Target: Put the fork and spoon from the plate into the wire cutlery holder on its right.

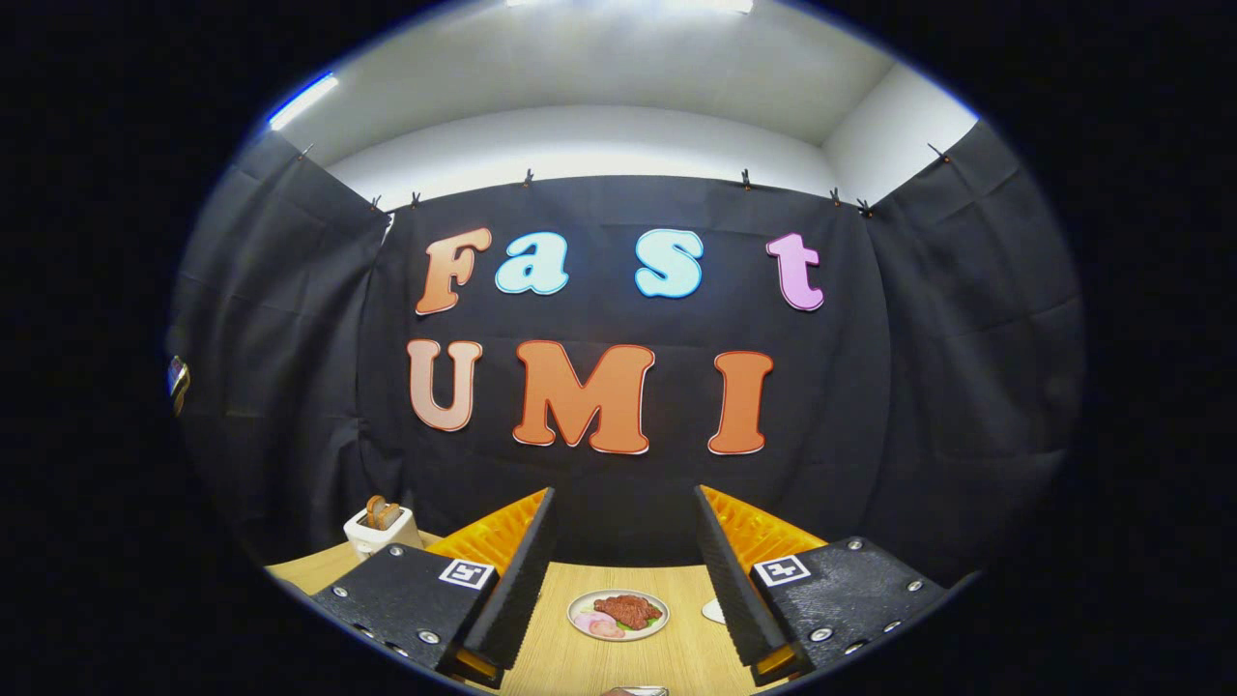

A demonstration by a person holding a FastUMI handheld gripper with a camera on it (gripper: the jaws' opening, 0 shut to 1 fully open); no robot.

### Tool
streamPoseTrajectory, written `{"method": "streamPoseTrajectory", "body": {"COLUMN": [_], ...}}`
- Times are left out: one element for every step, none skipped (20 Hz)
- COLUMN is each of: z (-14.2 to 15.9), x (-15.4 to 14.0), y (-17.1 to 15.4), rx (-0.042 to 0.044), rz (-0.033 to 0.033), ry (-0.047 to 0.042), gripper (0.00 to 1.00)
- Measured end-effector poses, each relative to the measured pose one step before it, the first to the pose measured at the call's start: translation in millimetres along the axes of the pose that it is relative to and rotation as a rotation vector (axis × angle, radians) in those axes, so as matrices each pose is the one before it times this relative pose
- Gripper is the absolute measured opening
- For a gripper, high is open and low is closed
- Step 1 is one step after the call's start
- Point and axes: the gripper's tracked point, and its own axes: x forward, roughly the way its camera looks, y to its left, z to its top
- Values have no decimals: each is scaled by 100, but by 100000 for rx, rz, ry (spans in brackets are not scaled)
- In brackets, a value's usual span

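Spanning the lower frame, the pale wood-grain worktop (618, 657) carries all items. The black-and-orange gripper (623, 570) hangs above it, jaws wide and holding nothing. The round white plate of meat slices (591, 625) lies between and beyond the fingers, lower centre. Fork, spoon and holder cannot be made out. A white toaster (379, 530) sits lower left. Square markers on the fingers carry no readable writing.

Forward view along fingers (527, 570), above table (599, 657)

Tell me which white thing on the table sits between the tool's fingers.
The plate with meat and sliced food, just ahead of the open tool. The white toaster sits off beyond the left finger, holding toast.
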Motion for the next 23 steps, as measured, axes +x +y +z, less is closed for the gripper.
{"method": "streamPoseTrajectory", "body": {"z": [-16,-39,50,2,42,-171,-117,-82,-38,-9,7,18,87,85,99,122,29,69,177,119,103,83,-4], "x": [-3,-13,-1,-10,38,71,-77,30,-90,80,9,-4,-17,112,-64,71,9,16,60,64,60,132,54], "y": [62,121,283,199,105,221,188,300,122,216,70,107,110,94,133,88,189,167,123,275,80,304,210], "rx": [-404,-333,-136,-123,-9,134,148,155,-93,-25,-44,-64,-61,-33,-72,-297,-309,-421,-384,-368,-361,-253,-384], "rz": [20,-69,265,179,102,122,152,443,35,157,-56,10,-116,-135,188,-229,273,86,112,242,-146,313,-18], "ry": [-423,-149,-147,-69,97,457,568,315,140,186,200,-72,-203,-221,-494,-467,-381,-458,-595,-651,-413,-341,38], "gripper": [83,83,83,83,83,83,83,83,83,83,83,83,83,83,83,83,83,83,83,83,83,83,83]}}
